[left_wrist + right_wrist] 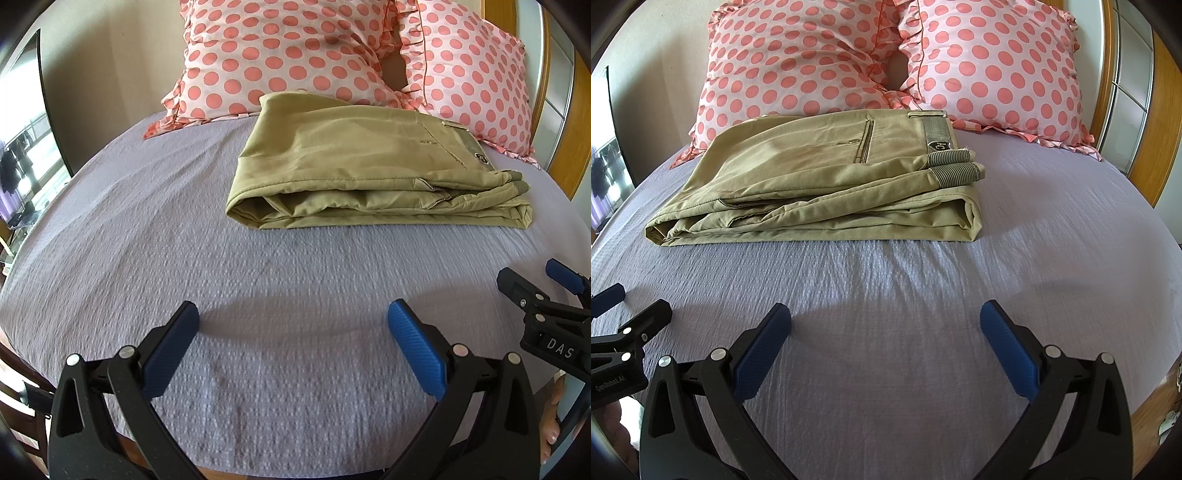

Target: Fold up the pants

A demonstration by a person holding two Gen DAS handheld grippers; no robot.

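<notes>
Looks pretty much done: the pants [820, 184] sit folded in a neat stack at the far side of the bed [923, 332] against the pillows [798, 62], both tools, left [293, 345] and right [886, 345], spread apart and empty, so maybe just a quick tidy.

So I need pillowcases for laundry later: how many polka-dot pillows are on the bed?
2. The left pillow stands behind the folded khaki pants; the right pillow stands beside it by the wooden headboard. None seems hidden.

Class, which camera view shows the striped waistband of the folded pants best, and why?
The right wrist view: the striped waistband faces the camera, its label visible. The left wrist view catches the waistband only obliquely at the pants' far right edge.
</notes>
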